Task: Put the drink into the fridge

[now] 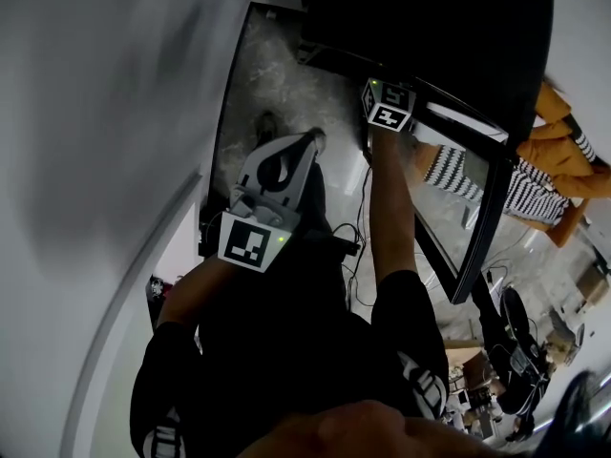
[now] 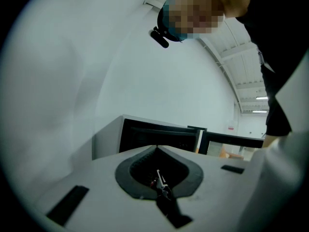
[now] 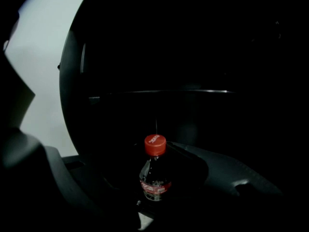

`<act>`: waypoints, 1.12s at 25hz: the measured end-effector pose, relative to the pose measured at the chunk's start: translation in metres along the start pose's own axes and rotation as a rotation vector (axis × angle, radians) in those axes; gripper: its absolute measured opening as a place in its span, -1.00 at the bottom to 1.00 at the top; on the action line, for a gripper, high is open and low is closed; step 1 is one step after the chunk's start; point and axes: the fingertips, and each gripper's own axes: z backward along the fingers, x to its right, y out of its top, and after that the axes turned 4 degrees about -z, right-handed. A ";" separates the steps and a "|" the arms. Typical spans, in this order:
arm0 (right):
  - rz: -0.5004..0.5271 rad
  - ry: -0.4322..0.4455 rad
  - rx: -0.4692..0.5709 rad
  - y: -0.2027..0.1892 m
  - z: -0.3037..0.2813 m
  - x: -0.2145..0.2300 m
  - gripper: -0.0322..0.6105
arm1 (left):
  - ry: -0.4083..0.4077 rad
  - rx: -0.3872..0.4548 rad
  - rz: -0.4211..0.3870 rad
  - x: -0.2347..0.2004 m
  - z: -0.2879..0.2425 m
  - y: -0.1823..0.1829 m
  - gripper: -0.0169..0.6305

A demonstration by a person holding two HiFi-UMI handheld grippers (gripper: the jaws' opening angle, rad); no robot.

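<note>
A small cola bottle (image 3: 155,180) with a red cap (image 3: 155,145) stands upright between the jaws of my right gripper (image 3: 155,166), which is shut on it. Around it is the dark inside of the black fridge (image 1: 430,17), with a shelf edge (image 3: 159,92) above the cap. In the head view only the right gripper's marker cube (image 1: 387,105) shows at the fridge opening; its jaws and the bottle are hidden in the dark. My left gripper (image 1: 307,139) hangs shut and empty to the left of the fridge, and its tips (image 2: 156,148) meet.
The fridge's glass door (image 1: 468,218) stands swung open at the right of my right arm. A white wall (image 1: 95,113) runs along the left. A person in a striped top and orange clothing (image 1: 544,160) is behind the door. Cables (image 1: 358,246) lie on the floor.
</note>
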 end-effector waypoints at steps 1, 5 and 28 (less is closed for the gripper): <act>0.010 -0.004 0.001 -0.001 -0.003 0.001 -0.51 | 0.003 -0.005 0.002 -0.001 0.000 -0.002 -0.93; -0.001 -0.006 -0.014 -0.009 -0.014 0.005 -0.51 | 0.009 -0.015 -0.006 -0.005 0.000 -0.006 -0.93; -0.046 0.019 -0.053 -0.051 -0.066 0.014 -0.51 | 0.050 -0.022 0.018 -0.026 -0.006 -0.016 -0.93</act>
